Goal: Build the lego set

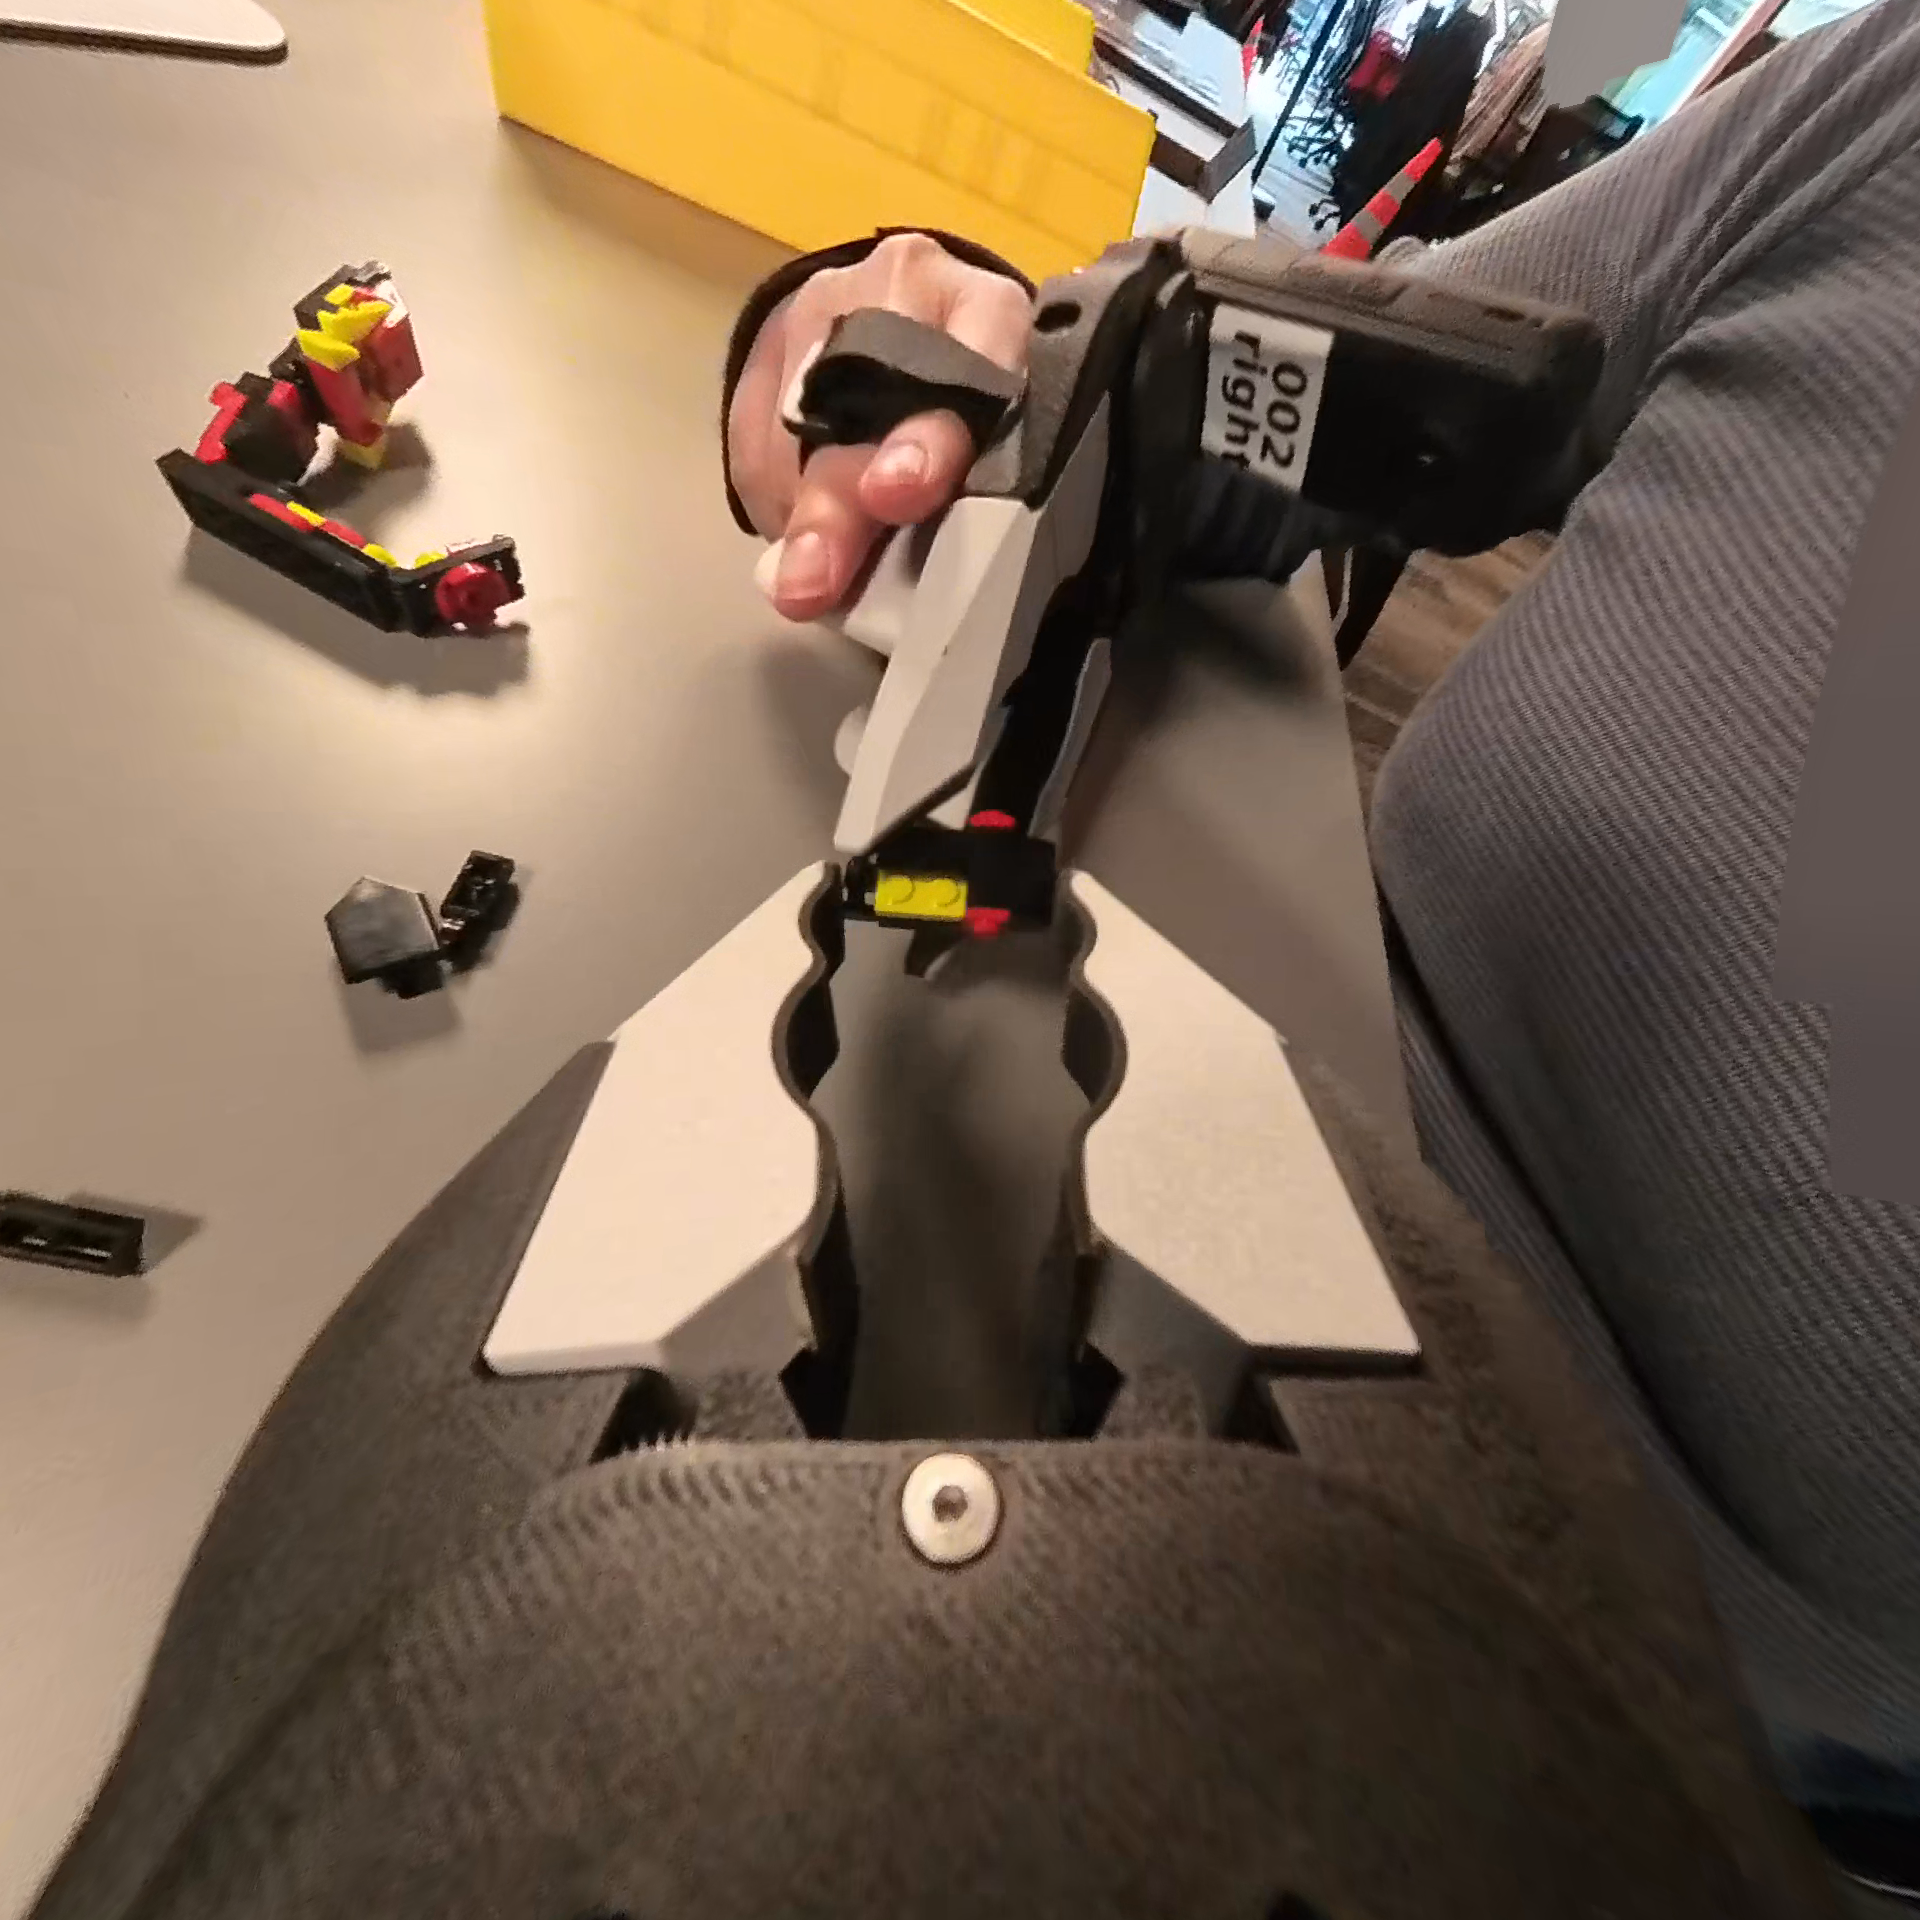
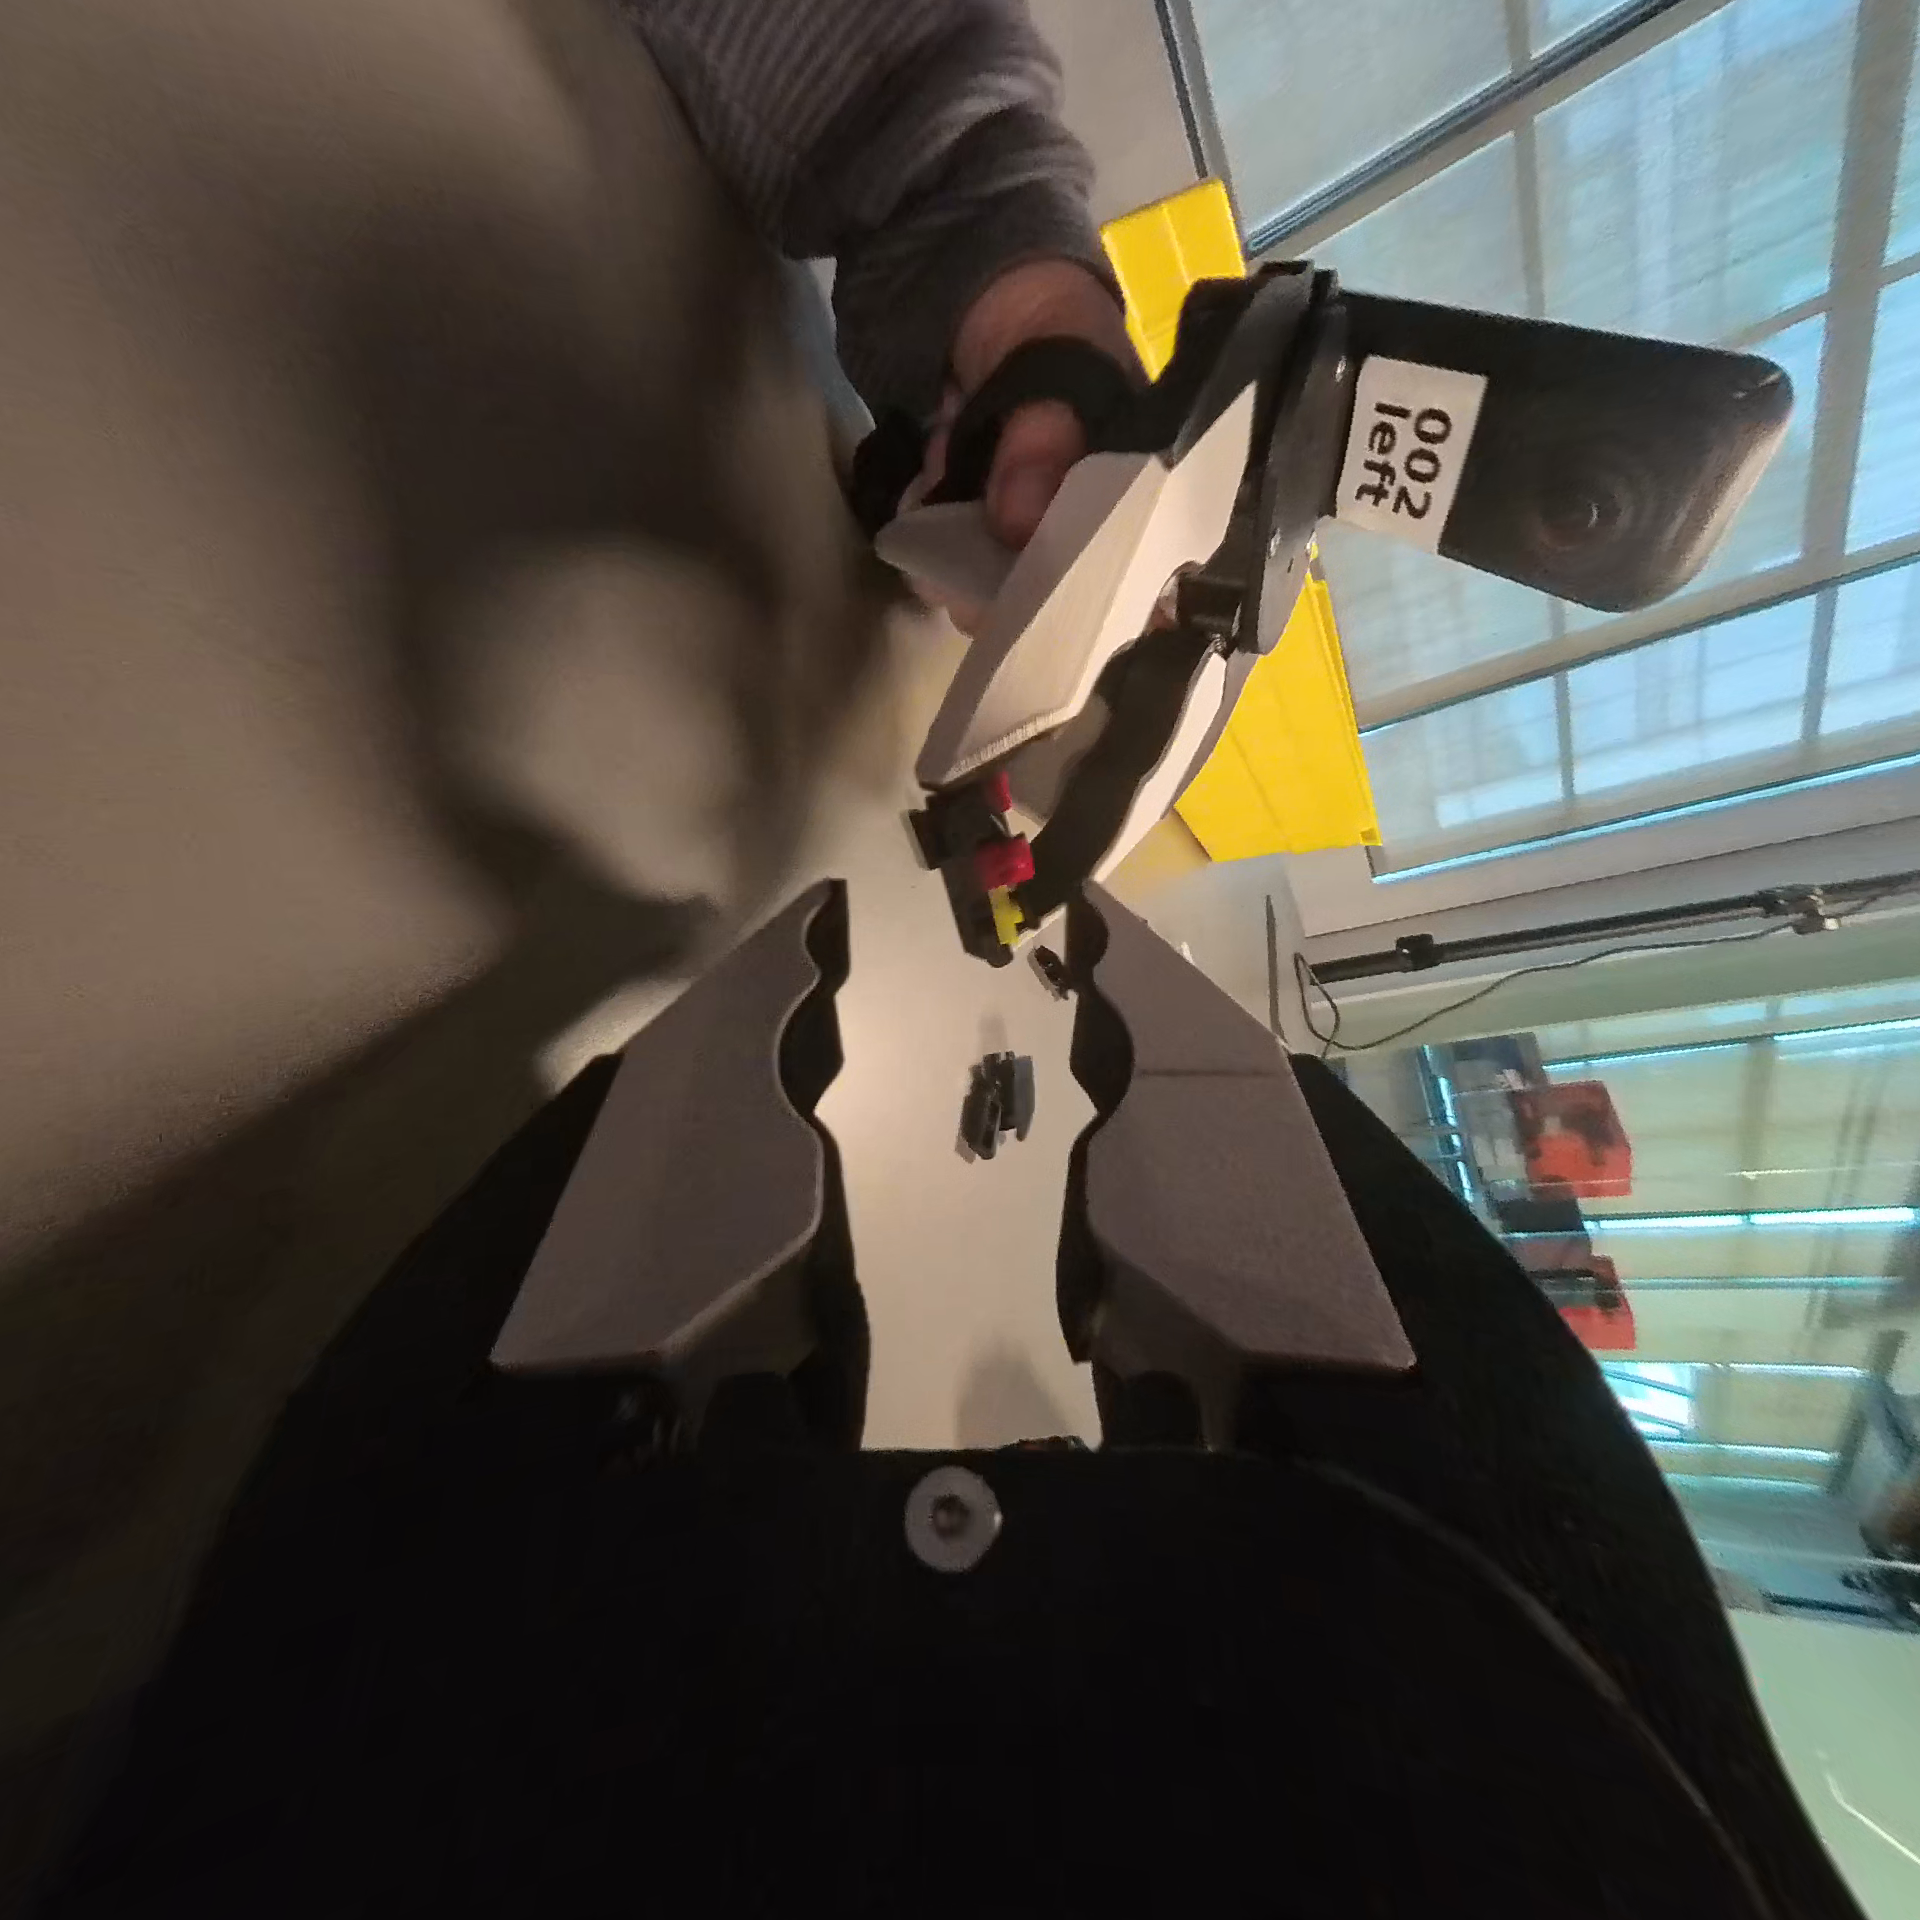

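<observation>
The left gripper (image 1: 948, 883) stood at a moderate spread, and the subassembly (image 1: 961, 894), a small block of black, yellow and red bricks, sat between its fingertips. It appeared to be clamped there, though contact on both pads could not be confirmed from the left wrist view. The right gripper (image 1: 956, 831) came in from directly ahead of the left one, tips down onto the top of the subassembly, with a hand (image 1: 831, 416) on its grip. In the right wrist view the right gripper's fingers (image 2: 727, 1091) were spread wide, with bare table (image 2: 935, 1299) showing between them. The subassembly lay just beyond their tips, nearer the right-hand finger and clear of the other. Ahead and well to the left of the left gripper lay a larger red, black and yellow build (image 1: 322, 436). Two loose black parts (image 1: 416, 925) lay nearer on that side, and a black brick (image 1: 62, 1231) sat at the far-left edge of view. A yellow box (image 1: 831, 125) stood farther ahead, beyond the hand. A grey sleeve (image 1: 1662, 727) filled the right side of the left wrist view.
</observation>
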